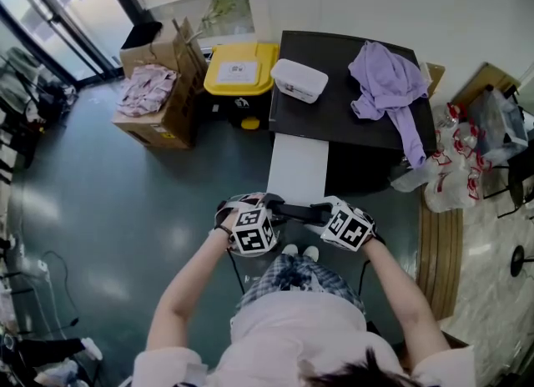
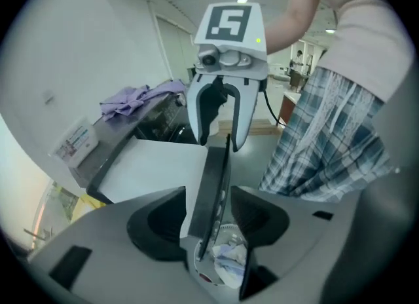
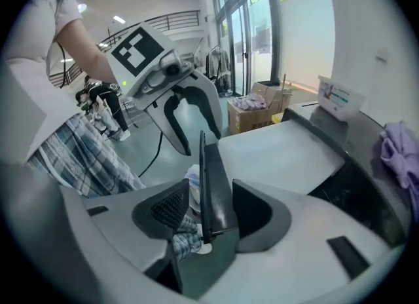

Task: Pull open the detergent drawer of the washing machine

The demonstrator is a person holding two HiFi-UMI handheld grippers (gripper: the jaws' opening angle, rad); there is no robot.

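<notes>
The black washing machine point(image 1: 350, 118) stands ahead of me, and a flat white drawer point(image 1: 298, 167) sticks out from its front toward me. The drawer ends in a dark front strip point(image 1: 296, 208). My left gripper point(image 1: 271, 208) straddles the strip's left end and my right gripper point(image 1: 321, 208) its right end. In the left gripper view the strip point(image 2: 213, 185) runs between the left gripper's point(image 2: 213, 221) jaws, which stand open beside it. The right gripper's point(image 3: 208, 212) jaws likewise stand apart from the strip point(image 3: 213, 185). Each gripper faces the other along the strip.
A purple cloth point(image 1: 388, 77) and a white box point(image 1: 299, 79) lie on the machine's top. A yellow-lidded bin point(image 1: 240, 68) and an open cardboard box point(image 1: 158, 98) stand to its left. Plastic bags point(image 1: 450, 168) lie to its right. My legs are right behind the grippers.
</notes>
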